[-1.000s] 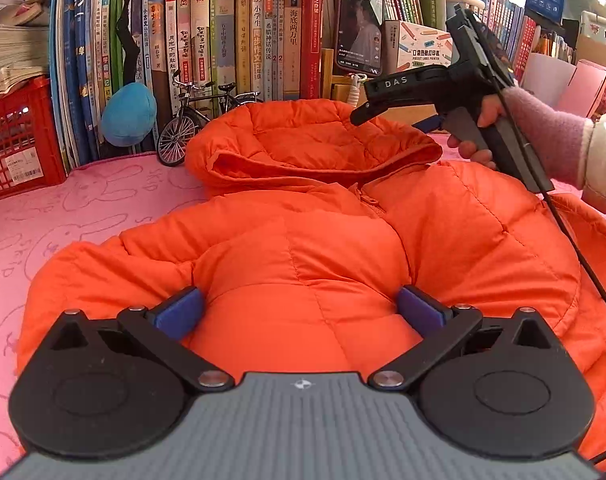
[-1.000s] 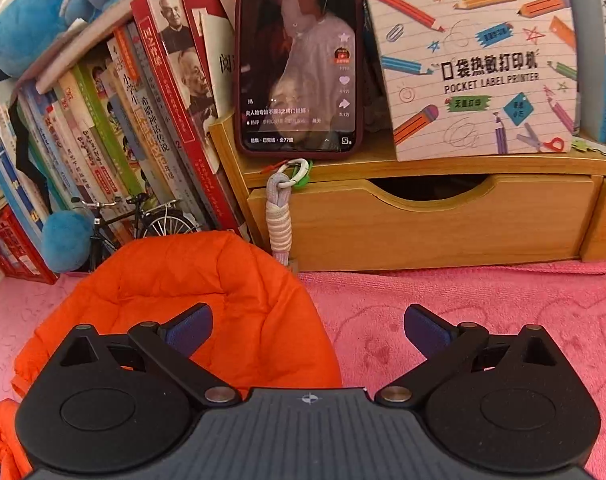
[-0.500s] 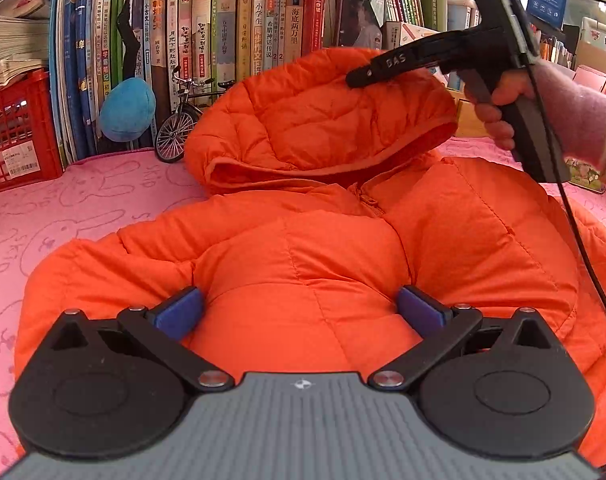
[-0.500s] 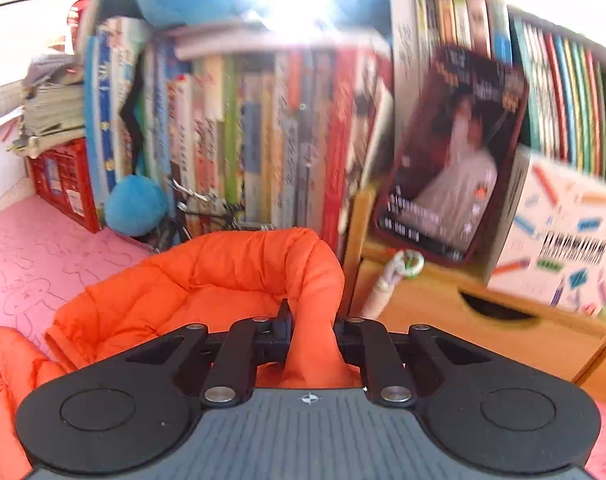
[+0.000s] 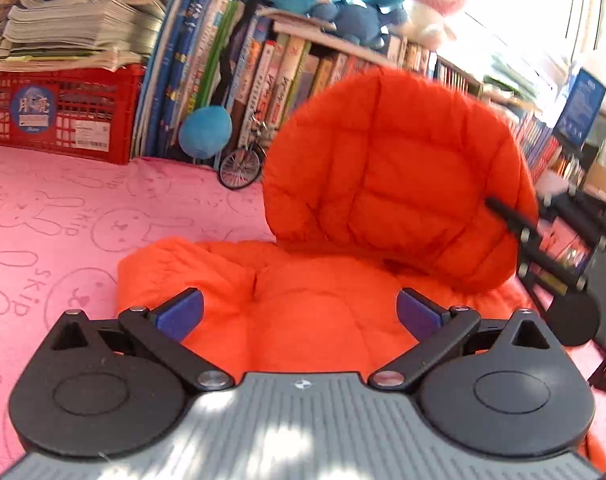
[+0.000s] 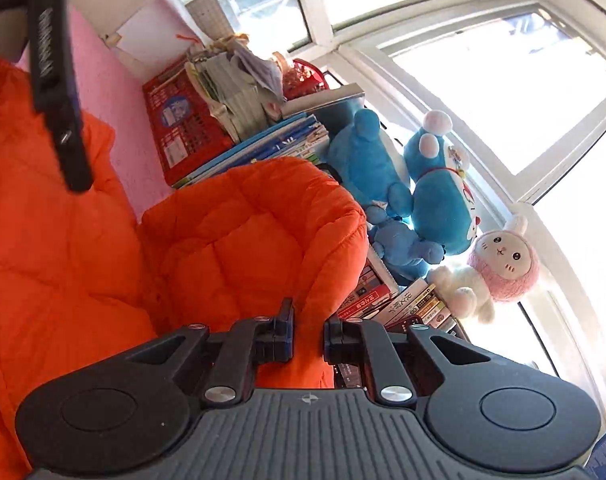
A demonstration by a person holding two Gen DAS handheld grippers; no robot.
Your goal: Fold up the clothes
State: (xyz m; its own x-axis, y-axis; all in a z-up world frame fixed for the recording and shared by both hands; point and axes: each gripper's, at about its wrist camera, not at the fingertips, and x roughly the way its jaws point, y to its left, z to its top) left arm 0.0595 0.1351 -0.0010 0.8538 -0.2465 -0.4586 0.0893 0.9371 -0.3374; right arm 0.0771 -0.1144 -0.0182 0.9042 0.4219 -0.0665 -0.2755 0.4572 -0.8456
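Note:
An orange puffy jacket point(image 5: 303, 320) lies on the pink cloth point(image 5: 63, 220). Its hood point(image 5: 391, 184) stands upright, its quilted lining facing my left camera. My right gripper point(image 5: 501, 210) comes in from the right and pinches the hood's rim. In the right wrist view the hood point(image 6: 243, 248) curls ahead and my right gripper point(image 6: 308, 338) is shut on its edge, with fabric between the pads. My left gripper point(image 5: 299, 314) is open just above the jacket's body, its blue pads point(image 5: 181, 314) wide apart with nothing held.
Behind the jacket stand a row of books point(image 5: 263, 68), a red crate point(image 5: 59, 116) with stacked papers, a toy bicycle point(image 5: 243, 160) and a blue ball point(image 5: 205, 132). Blue and white plush toys point(image 6: 435, 200) sit on the books under a window point(image 6: 483, 60).
My right gripper closed on the hood's rim, rolled over and lifted the hood from lying flat to standing up. The left gripper rose and tilted, still open.

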